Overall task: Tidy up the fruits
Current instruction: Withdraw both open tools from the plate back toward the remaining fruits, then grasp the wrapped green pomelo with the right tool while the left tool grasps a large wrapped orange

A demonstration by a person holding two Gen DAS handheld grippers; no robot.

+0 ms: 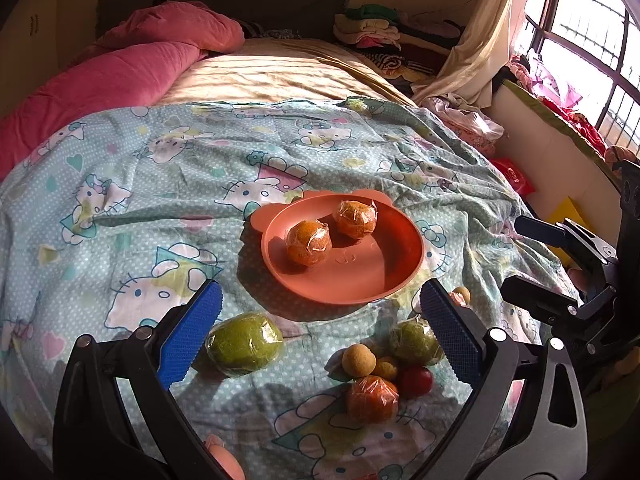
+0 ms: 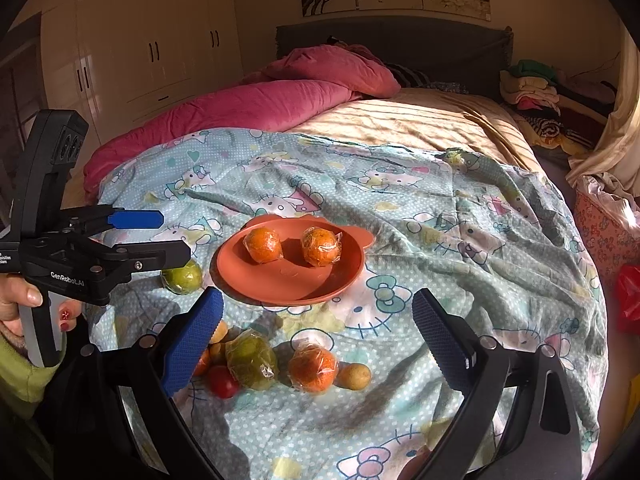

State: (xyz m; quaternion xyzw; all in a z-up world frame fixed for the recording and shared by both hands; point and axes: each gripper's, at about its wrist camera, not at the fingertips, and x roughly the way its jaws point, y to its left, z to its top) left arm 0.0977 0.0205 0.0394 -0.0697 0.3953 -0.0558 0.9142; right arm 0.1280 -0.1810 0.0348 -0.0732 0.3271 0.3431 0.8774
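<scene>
An orange plate [image 1: 360, 276] lies on the Hello Kitty sheet and holds two wrapped oranges [image 1: 309, 242] [image 1: 355, 213]; it also shows in the right wrist view [image 2: 280, 284]. In front of it lie a wrapped green fruit [image 1: 243, 343], a second green fruit [image 1: 414, 341], a wrapped orange [image 1: 372, 398], a red fruit [image 1: 415, 380] and small yellow-brown fruits [image 1: 359, 361]. My left gripper [image 1: 320, 336] is open and empty above this pile. My right gripper [image 2: 316, 332] is open and empty above a wrapped orange [image 2: 313, 367] and a green fruit [image 2: 252, 360].
The Hello Kitty sheet [image 1: 160, 168] covers the near bed. A pink quilt [image 1: 120, 72] lies at the back left, a clothes pile [image 1: 376, 28] at the back right. The bed's right edge drops by a window ledge [image 1: 560, 136]. A wardrobe [image 2: 140, 40] stands left.
</scene>
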